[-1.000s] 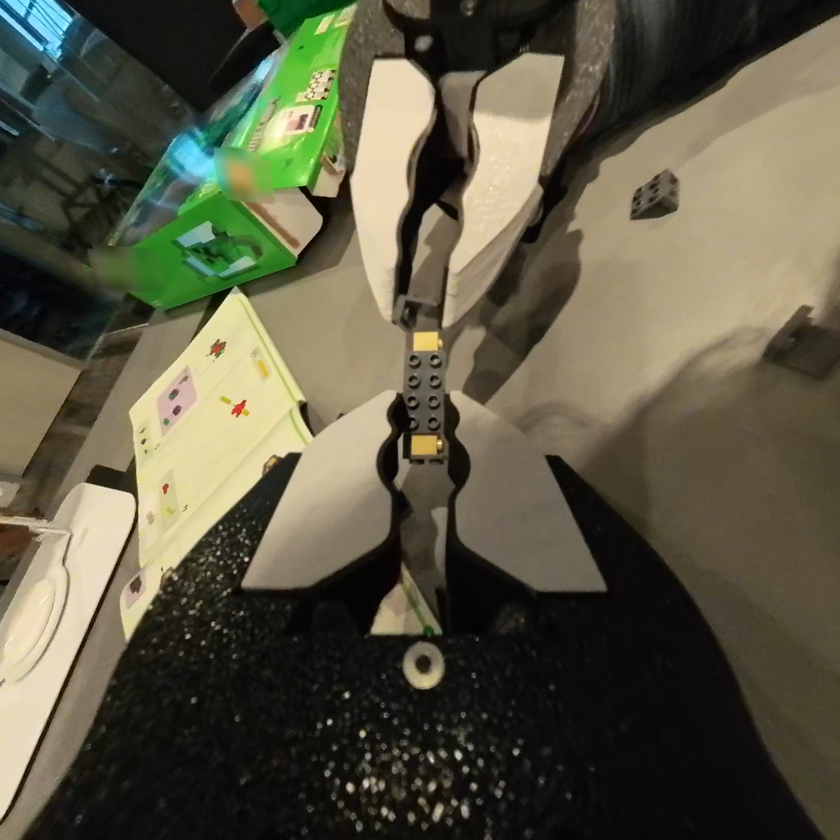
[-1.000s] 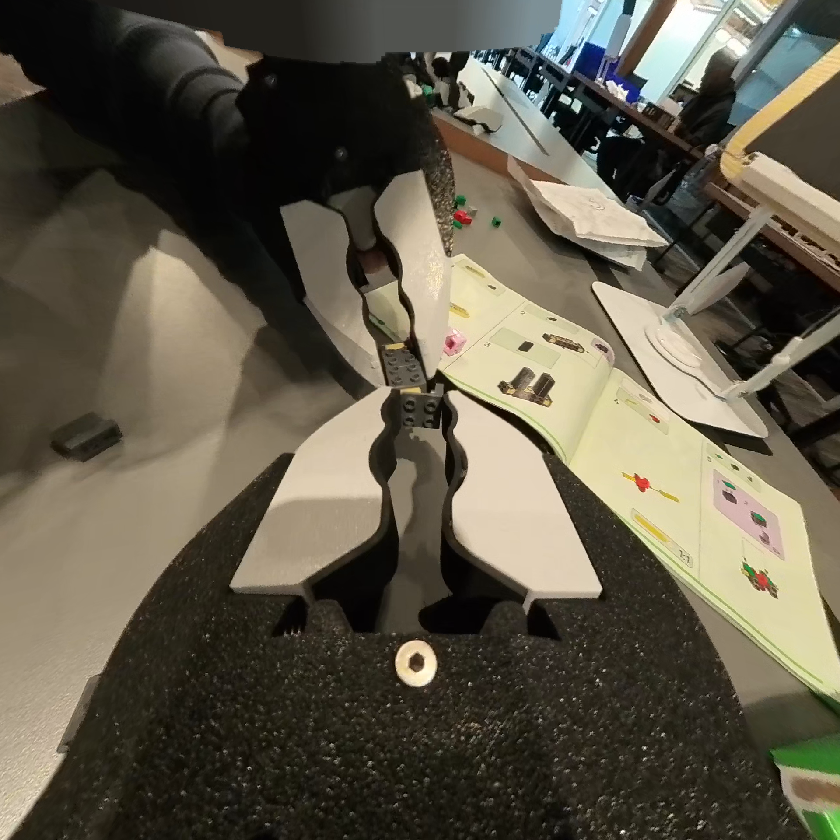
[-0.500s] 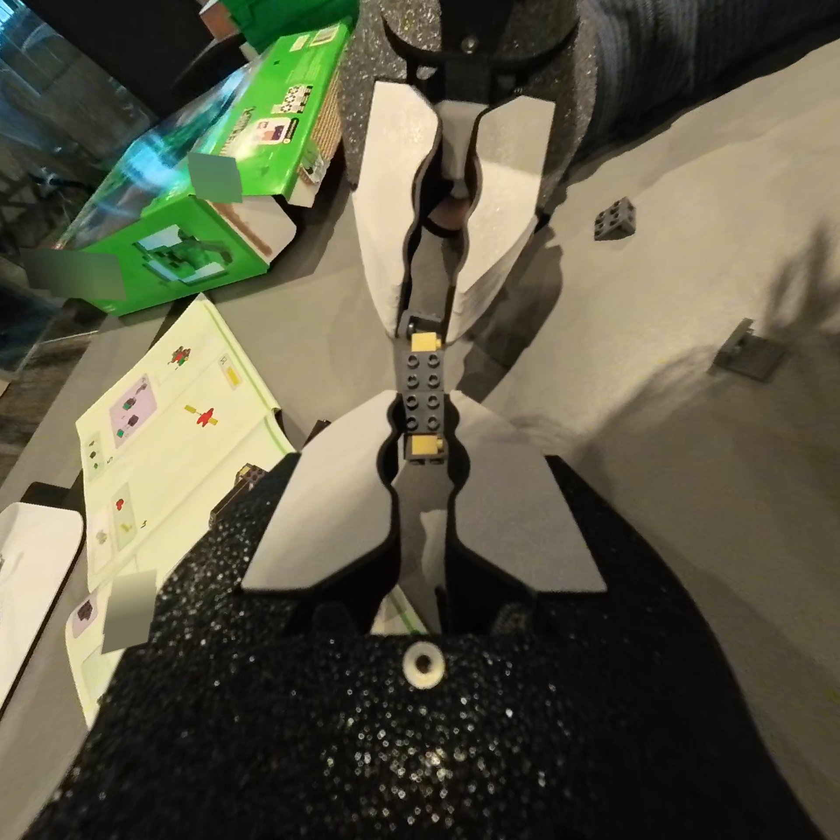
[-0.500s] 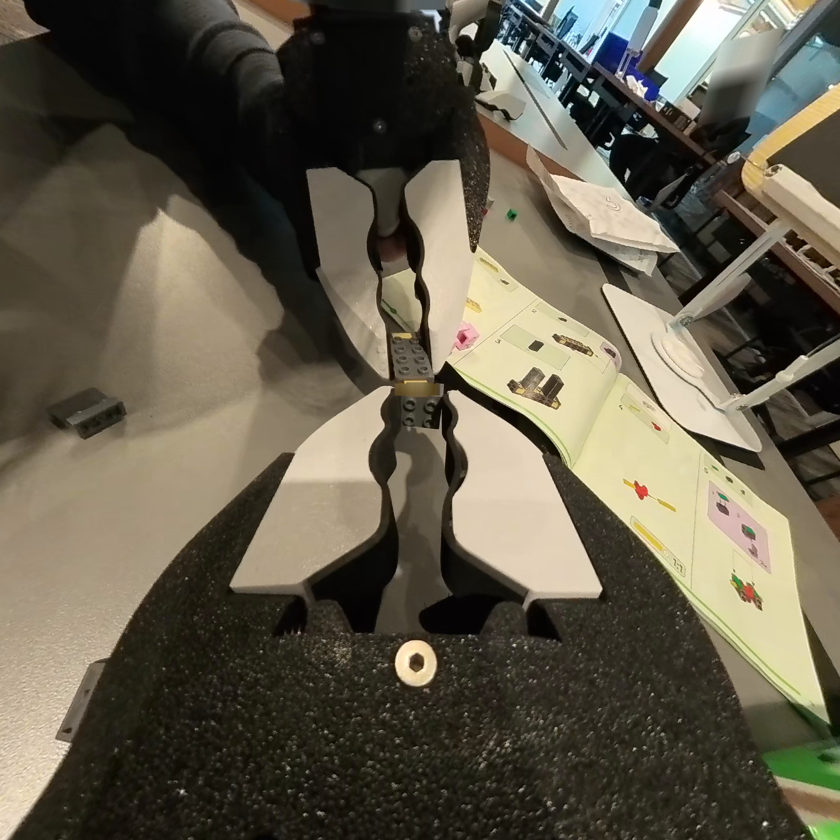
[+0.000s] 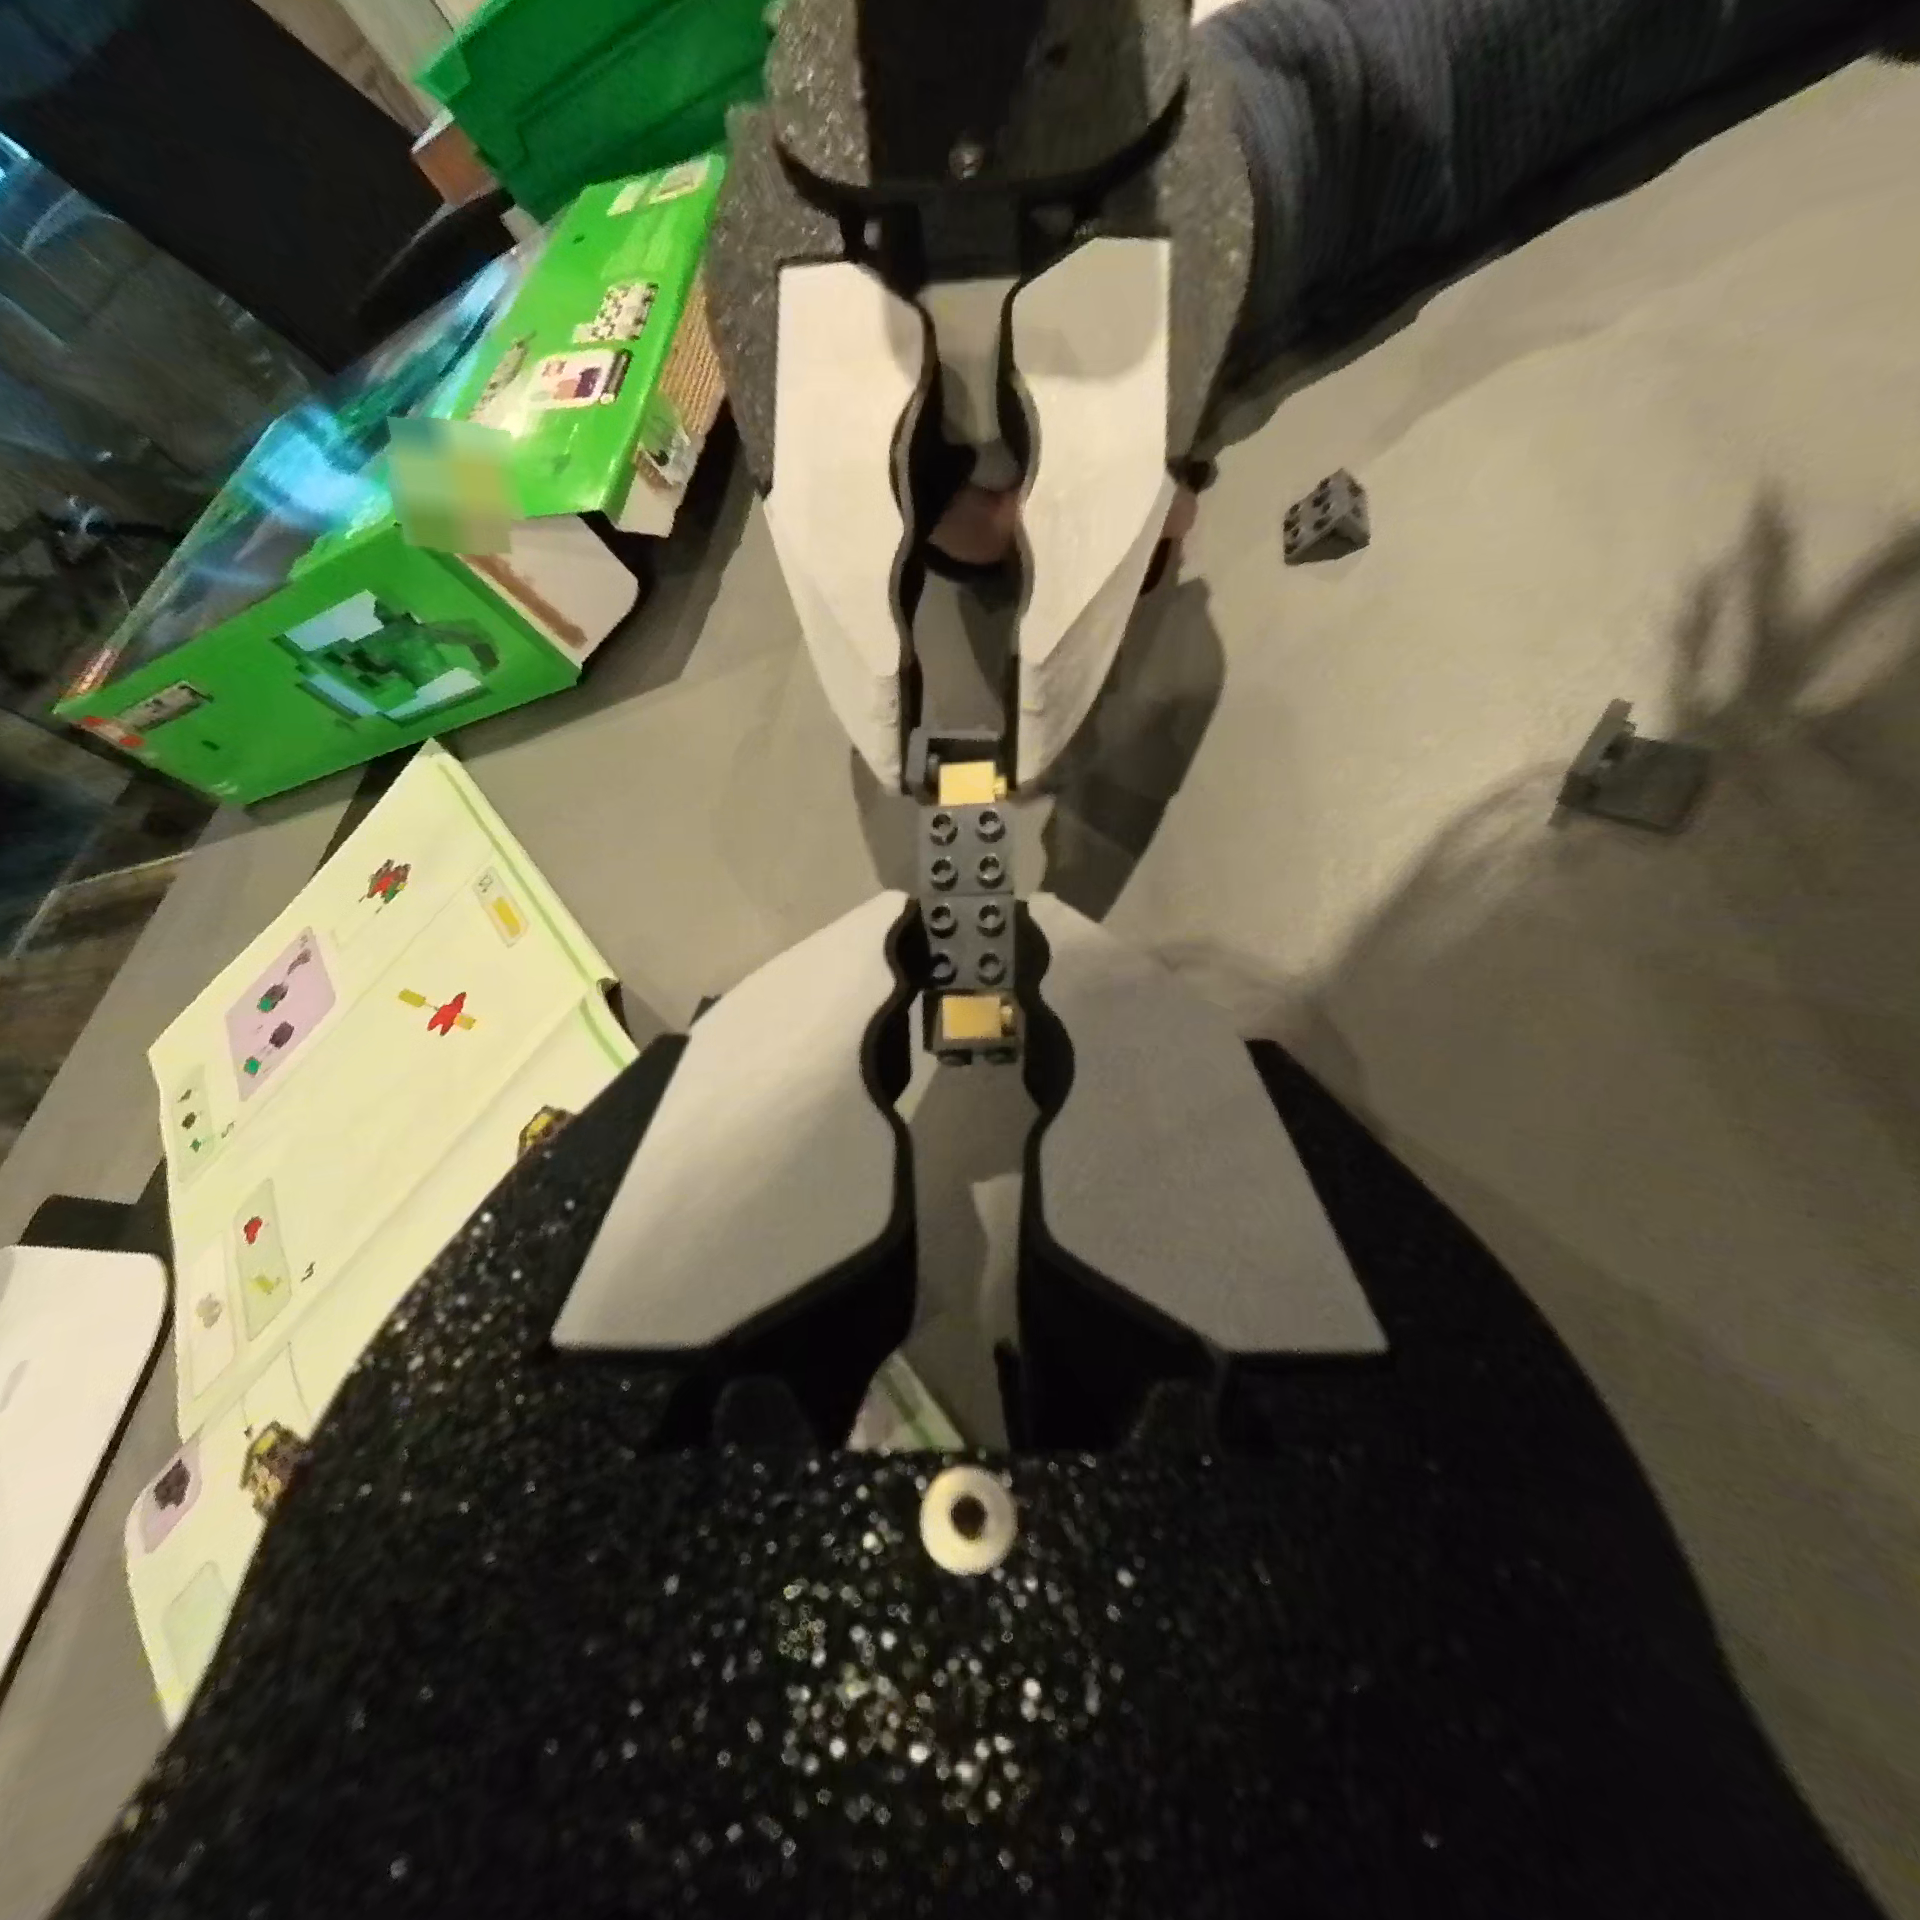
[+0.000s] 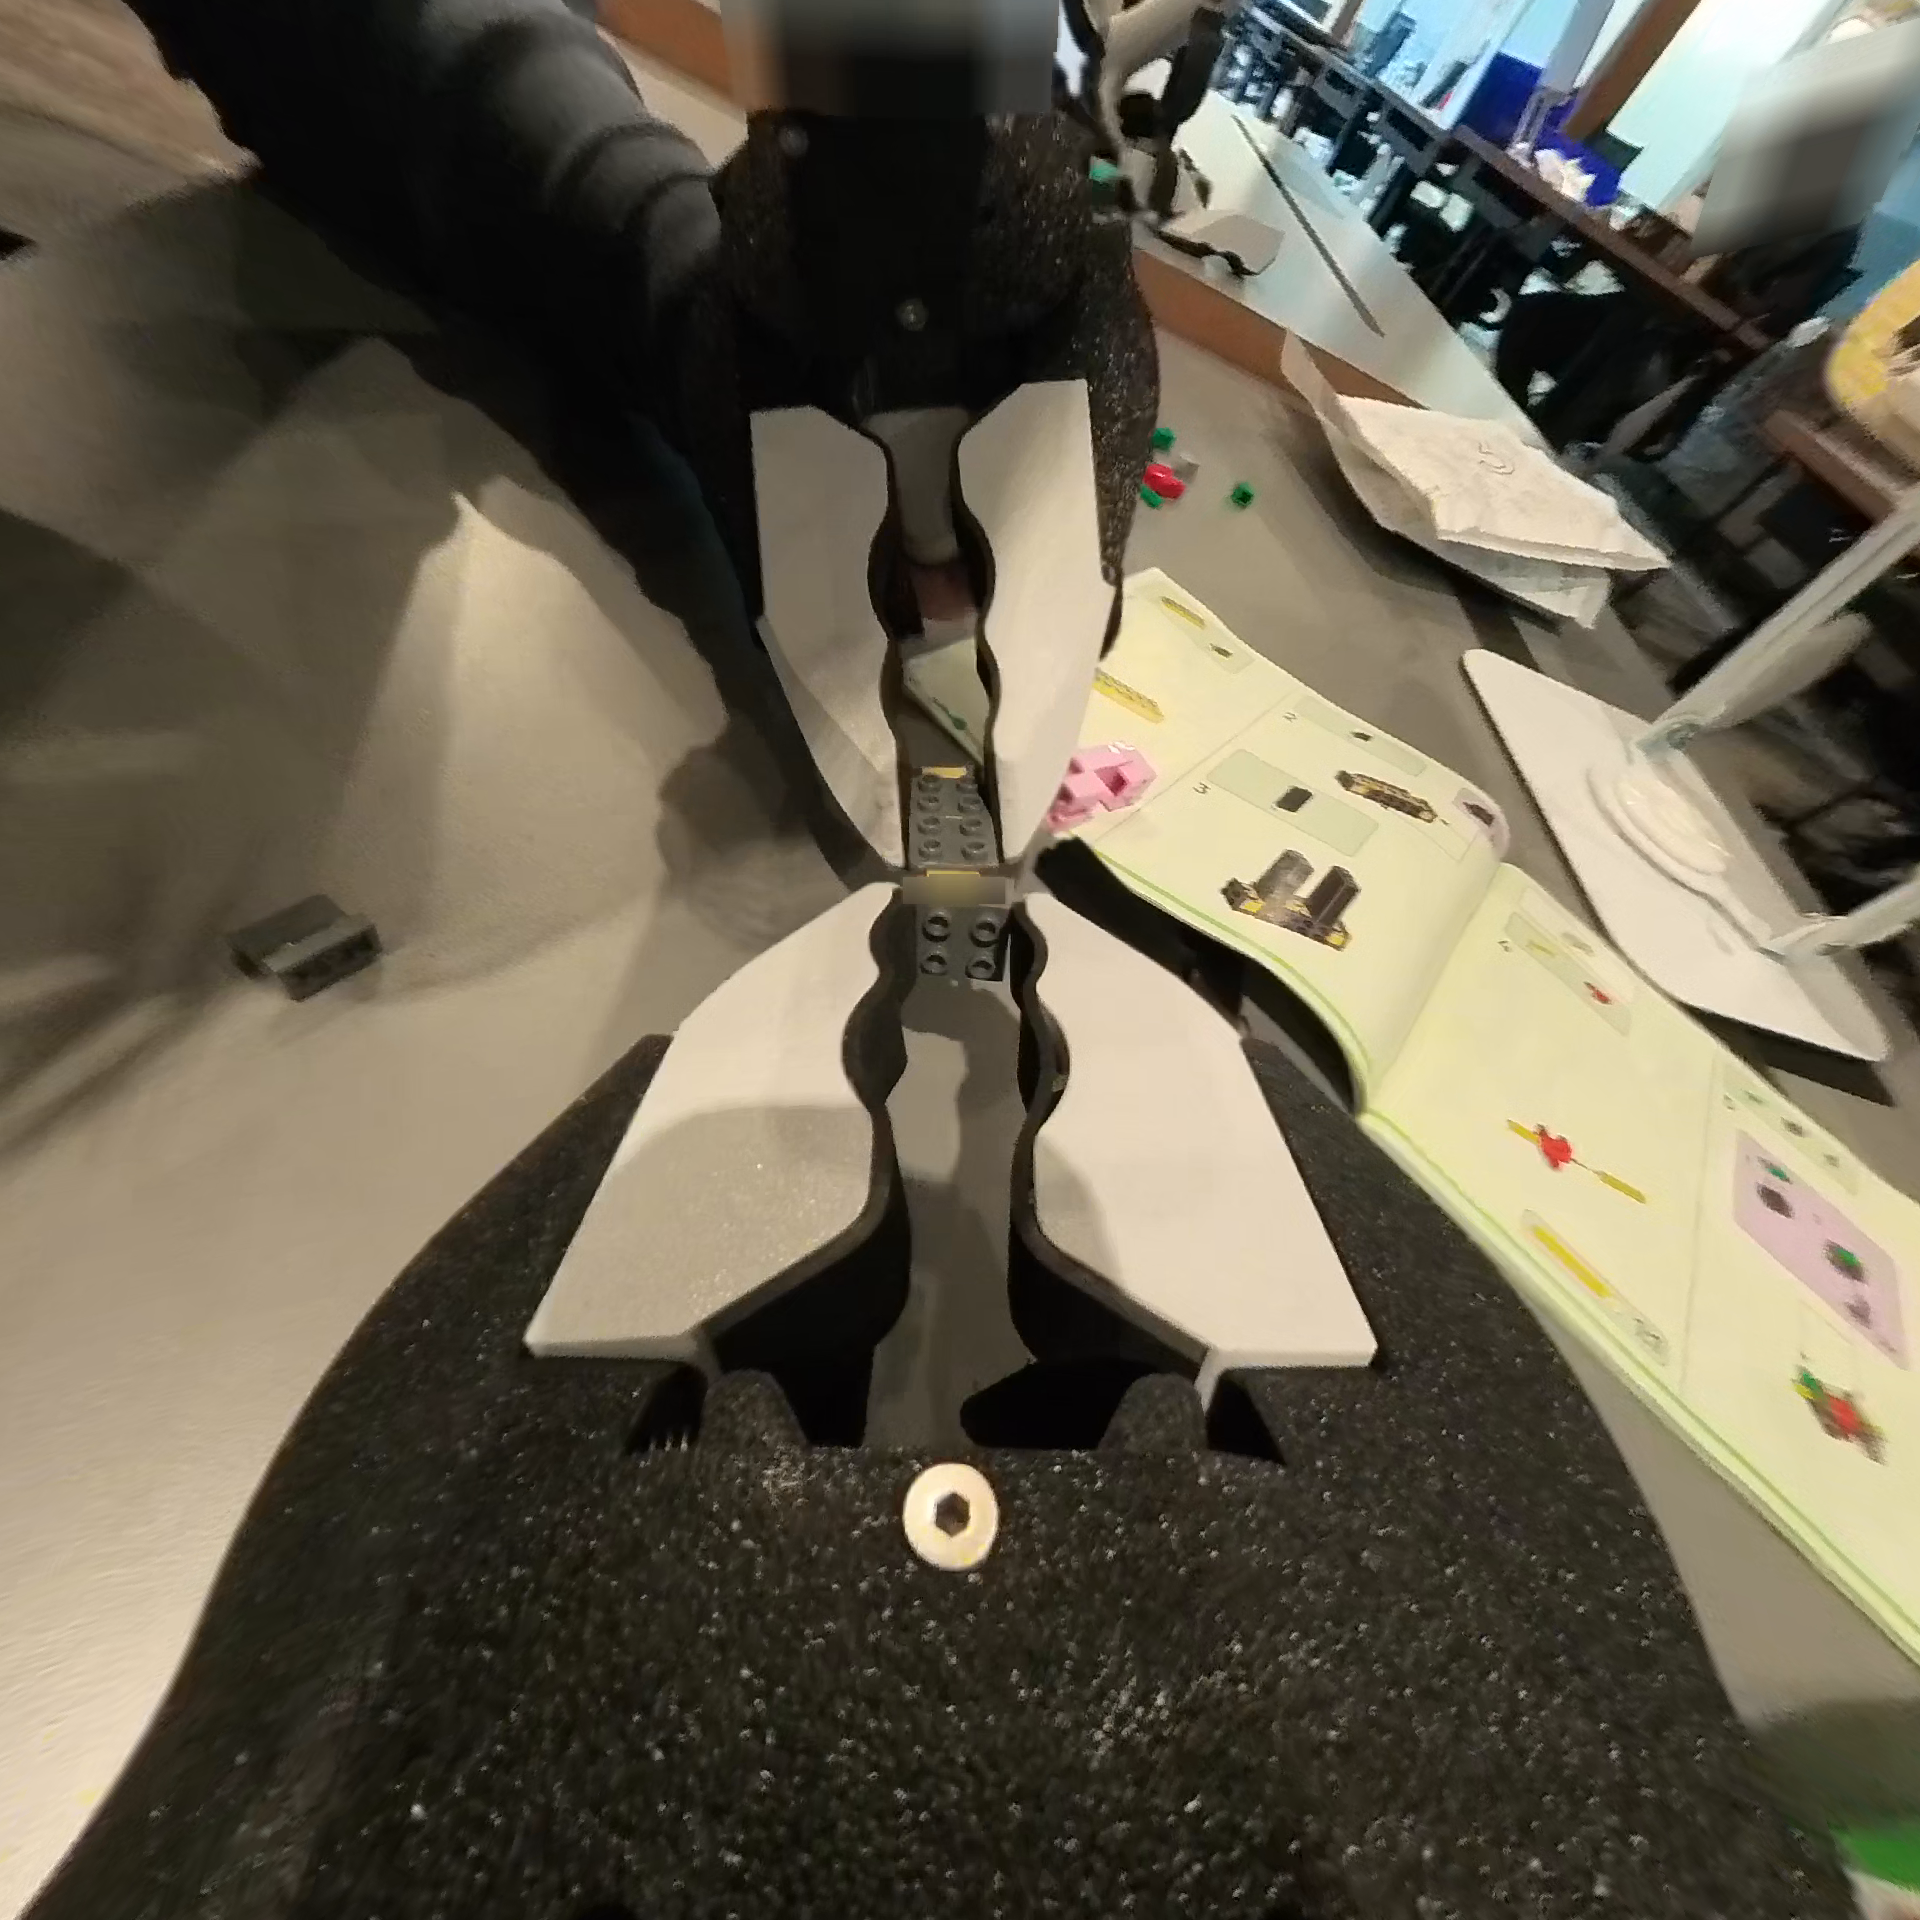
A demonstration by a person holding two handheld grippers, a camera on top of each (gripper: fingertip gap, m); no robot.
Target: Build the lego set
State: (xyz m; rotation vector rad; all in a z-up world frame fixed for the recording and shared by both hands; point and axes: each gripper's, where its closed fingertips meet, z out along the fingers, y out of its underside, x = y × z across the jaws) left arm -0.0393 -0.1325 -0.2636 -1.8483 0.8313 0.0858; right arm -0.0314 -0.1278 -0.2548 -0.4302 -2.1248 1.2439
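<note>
Left gripper (image 5: pixel 971 961) and right gripper (image 6: pixel 951 935) fingers each pinch one end of dark grey brick strip (image 5: pixel 971 896). Light, stiff, smooth; press-fit joints likely separate under bending, so grip flat sides near ends.

Nothing I can actually read here tbh. The green box (image 5: pixel 343 634) and the open instruction booklet (image 6: pixel 1538 1049) have print, but it's too small and blurry.

Dark grey brick assembly (image 5: pixel 971 902) with tan ends; green box (image 5: pixel 343 623); pale green booklet (image 6: pixel 1538 1049); pink piece (image 6: pixel 1103 779).
</note>
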